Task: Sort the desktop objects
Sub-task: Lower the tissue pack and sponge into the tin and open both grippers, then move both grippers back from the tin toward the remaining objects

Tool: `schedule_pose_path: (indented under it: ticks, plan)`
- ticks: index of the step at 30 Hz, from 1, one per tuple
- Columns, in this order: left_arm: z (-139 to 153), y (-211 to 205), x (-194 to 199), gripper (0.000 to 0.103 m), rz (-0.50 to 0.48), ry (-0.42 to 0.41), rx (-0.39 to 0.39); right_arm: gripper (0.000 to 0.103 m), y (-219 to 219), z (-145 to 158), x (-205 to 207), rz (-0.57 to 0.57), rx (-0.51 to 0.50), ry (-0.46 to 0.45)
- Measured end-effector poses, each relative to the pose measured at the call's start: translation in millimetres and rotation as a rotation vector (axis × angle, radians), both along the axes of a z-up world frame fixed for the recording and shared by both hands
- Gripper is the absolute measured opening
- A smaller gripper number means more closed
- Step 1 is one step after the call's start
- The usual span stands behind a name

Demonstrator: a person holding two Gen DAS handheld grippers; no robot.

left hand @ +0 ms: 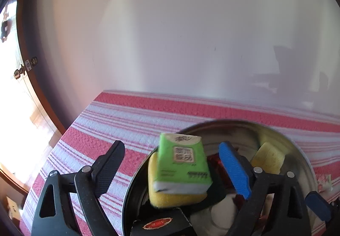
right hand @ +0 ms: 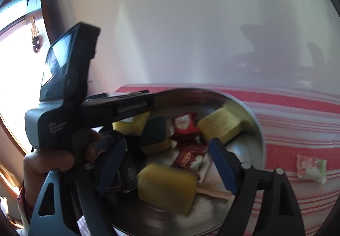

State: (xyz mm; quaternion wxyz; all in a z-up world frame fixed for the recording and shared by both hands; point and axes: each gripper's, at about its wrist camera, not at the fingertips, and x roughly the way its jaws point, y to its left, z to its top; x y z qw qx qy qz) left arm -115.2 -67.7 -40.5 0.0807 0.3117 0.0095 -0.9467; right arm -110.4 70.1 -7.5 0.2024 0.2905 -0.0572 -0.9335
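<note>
Left wrist view: the left gripper (left hand: 170,169) stands wide open above the near left rim of a metal bowl (left hand: 301,150), which sits on a red-and-white striped cloth (left hand: 131,116) against a pale wall (left hand: 170,23). Its left finger hangs over the cloth outside the bowl and its blue-padded right finger over the inside. Between the fingers, touching neither pad, a green tissue pack (left hand: 183,161) lies tilted on a yellow sponge (left hand: 170,195) at the bowl's near left. A second yellow sponge (left hand: 268,158) leans on the far right wall of the bowl. A black box with a red label (left hand: 158,224) sits at the near edge, with red wrappers and something white deeper in. A blue pad of the other gripper shows at the lower right.

Right wrist view: the right gripper (right hand: 167,164) is also open over the bowl (right hand: 258,129), nothing pressed by its blue pads. A blurred yellow sponge (right hand: 166,188) sits between and below the fingers, clear of both. Further in lie a green-topped sponge (right hand: 155,136), red candy wrappers (right hand: 184,125) and a pale yellow sponge (right hand: 220,126) at the far right. A hand (right hand: 48,163) on the left holds the other gripper's dark body across the bowl's far left rim. One wrapped candy (right hand: 311,169) lies on the cloth (right hand: 297,112) right of the bowl.
</note>
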Motion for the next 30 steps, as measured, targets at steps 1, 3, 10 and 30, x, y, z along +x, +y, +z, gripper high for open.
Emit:
schedule_pose_path:
  ticks: [1,3,10,30]
  plan:
    - [0.4,-0.5,0.7,0.093,-0.003,0.007,0.002,0.083,2.9,1.8,0.9,-0.013,-0.003,0.014]
    - [0.8,0.2,1.5,0.093,-0.009,0.011,0.005,0.083,8.1,5.1,3.7,-0.038,-0.005,0.040]
    - [2.1,0.7,5.2,0.093,-0.037,0.031,0.062,0.087,22.7,15.9,13.6,-0.144,0.010,0.138]
    - [7.2,41.3,44.2,0.093,-0.085,0.255,0.037,0.089,124.5,13.2,36.6,-0.481,0.098,0.183]
